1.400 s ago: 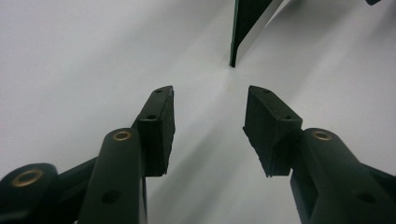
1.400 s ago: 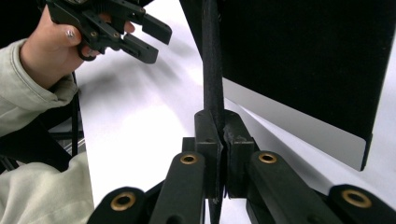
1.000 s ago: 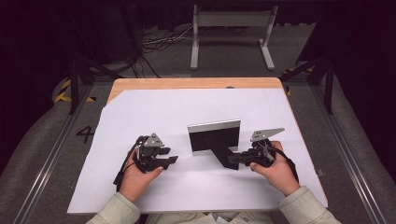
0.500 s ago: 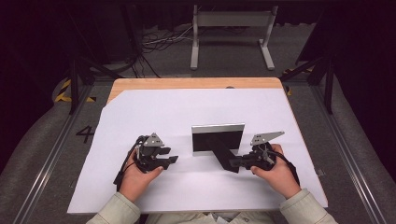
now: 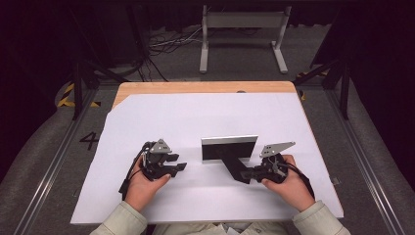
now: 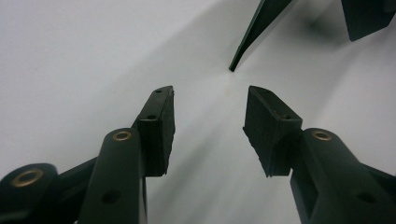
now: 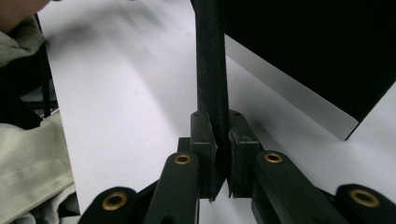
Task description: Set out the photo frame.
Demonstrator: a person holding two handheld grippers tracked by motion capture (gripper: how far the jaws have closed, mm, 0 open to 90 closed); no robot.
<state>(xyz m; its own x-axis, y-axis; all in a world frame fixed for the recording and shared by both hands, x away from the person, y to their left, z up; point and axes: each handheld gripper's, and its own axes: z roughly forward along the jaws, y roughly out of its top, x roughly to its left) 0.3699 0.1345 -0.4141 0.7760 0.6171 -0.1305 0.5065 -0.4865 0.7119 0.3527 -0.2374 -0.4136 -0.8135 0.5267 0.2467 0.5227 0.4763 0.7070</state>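
Observation:
A black picture frame (image 5: 229,149) with a silver rim stands upright on the white sheet (image 5: 195,117), its back towards me. Its black prop leg (image 5: 234,165) slants down towards the person's right hand. My right gripper (image 5: 246,175) is shut on the end of that leg. In the right gripper view the leg (image 7: 212,60) runs up from between the pressed pads (image 7: 203,140), with the frame's back (image 7: 303,46) to the right. My left gripper (image 5: 181,167) rests on the sheet left of the frame, open and holding nothing; its view shows the jaws (image 6: 210,126) apart and the frame's edge (image 6: 254,32) ahead.
The white sheet covers most of a wooden table (image 5: 195,87). Beyond the table stands a white metal rack (image 5: 243,29) amid cables on a dark floor. Rails run along both sides of the table.
The right gripper and the frame have shifted slightly to the right and nearer to the person. The left gripper has kept still.

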